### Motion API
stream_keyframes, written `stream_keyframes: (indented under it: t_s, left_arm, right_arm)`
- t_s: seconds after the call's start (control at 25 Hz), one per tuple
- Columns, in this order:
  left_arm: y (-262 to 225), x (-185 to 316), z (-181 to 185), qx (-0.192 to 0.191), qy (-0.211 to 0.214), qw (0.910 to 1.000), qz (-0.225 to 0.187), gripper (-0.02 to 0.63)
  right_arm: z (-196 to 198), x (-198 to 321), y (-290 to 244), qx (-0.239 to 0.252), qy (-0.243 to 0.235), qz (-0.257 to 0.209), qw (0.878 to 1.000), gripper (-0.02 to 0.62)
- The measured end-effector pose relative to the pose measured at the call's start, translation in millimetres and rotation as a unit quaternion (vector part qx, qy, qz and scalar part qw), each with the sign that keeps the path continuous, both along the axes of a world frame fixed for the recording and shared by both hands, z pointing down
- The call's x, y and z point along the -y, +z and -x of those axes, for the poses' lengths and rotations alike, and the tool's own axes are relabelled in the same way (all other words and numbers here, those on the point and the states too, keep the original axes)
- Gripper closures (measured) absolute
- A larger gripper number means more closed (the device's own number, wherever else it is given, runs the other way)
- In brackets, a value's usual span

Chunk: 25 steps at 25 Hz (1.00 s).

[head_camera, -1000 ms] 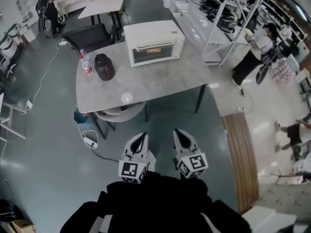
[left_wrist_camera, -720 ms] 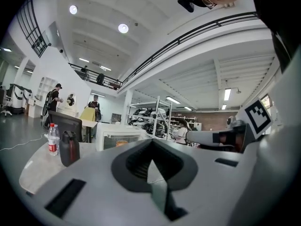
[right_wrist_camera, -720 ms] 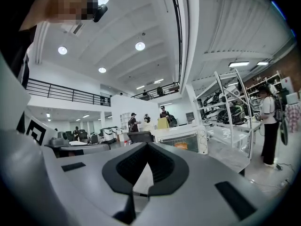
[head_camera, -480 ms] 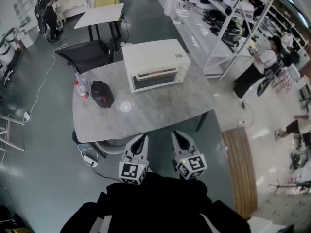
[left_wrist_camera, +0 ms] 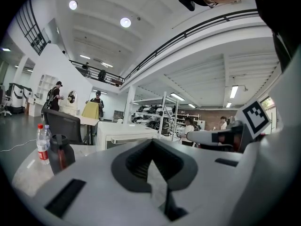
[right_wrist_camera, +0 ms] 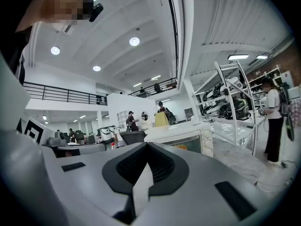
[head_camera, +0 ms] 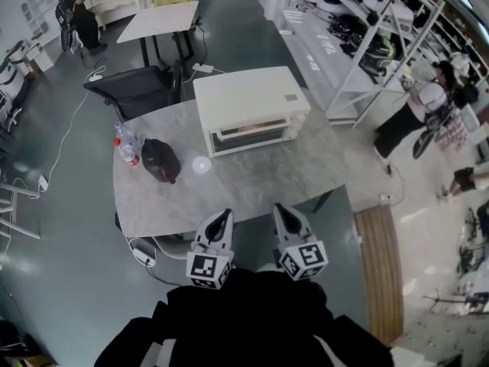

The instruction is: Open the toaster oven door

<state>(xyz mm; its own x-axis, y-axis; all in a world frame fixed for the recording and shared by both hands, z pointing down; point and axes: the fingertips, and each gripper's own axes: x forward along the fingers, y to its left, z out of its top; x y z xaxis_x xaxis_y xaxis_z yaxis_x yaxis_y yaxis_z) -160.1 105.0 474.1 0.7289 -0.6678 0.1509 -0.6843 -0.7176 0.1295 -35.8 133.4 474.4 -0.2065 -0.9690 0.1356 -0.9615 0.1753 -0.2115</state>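
Observation:
A white toaster oven (head_camera: 248, 105) stands on the far half of a grey table (head_camera: 252, 186), its glass door (head_camera: 252, 134) closed and facing me. Both grippers hang side by side over the table's near edge, well short of the oven. My left gripper (head_camera: 222, 219) and right gripper (head_camera: 283, 212) each taper to a point, jaws together and nothing held. In the left gripper view the oven (left_wrist_camera: 123, 133) sits ahead beyond the left gripper (left_wrist_camera: 151, 147). The right gripper view has the oven (right_wrist_camera: 184, 139) ahead and slightly right of the right gripper (right_wrist_camera: 146, 149).
A dark jug (head_camera: 160, 160) and a red-capped bottle (head_camera: 125, 149) stand on the table's left part. A black chair (head_camera: 141, 90) is behind the table. White shelving (head_camera: 359, 37) runs along the right, with a person (head_camera: 409, 121) beside it.
The table and oven have come nearer and lower in the head view. Both grippers keep their place in the frame and now reach the table's near edge.

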Motion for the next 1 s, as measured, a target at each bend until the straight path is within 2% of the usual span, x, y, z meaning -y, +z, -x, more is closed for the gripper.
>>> stream_keyframes:
  t_s: [0.16, 0.48, 0.76, 1.0]
  left_arm:
    - [4, 23, -16, 0.006, -0.010, 0.9999, 0.006, 0.603]
    - [11, 81, -57, 0.017, -0.066, 0.9976, 0.011, 0.603]
    - [18, 124, -83, 0.025, -0.130, 0.9910, 0.021, 0.603]
    - [24, 147, -96, 0.035, -0.177, 0.9832, 0.028, 0.603]
  right_arm:
    - [-17, 25, 6, 0.001, -0.009, 0.009, 1.000, 0.592]
    - [-66, 94, 12, 0.007, -0.056, 0.018, 0.998, 0.592]
    - [-106, 149, 23, 0.013, -0.095, 0.027, 0.995, 0.591]
    - [-130, 177, 27, 0.010, -0.124, 0.032, 0.992, 0.591]
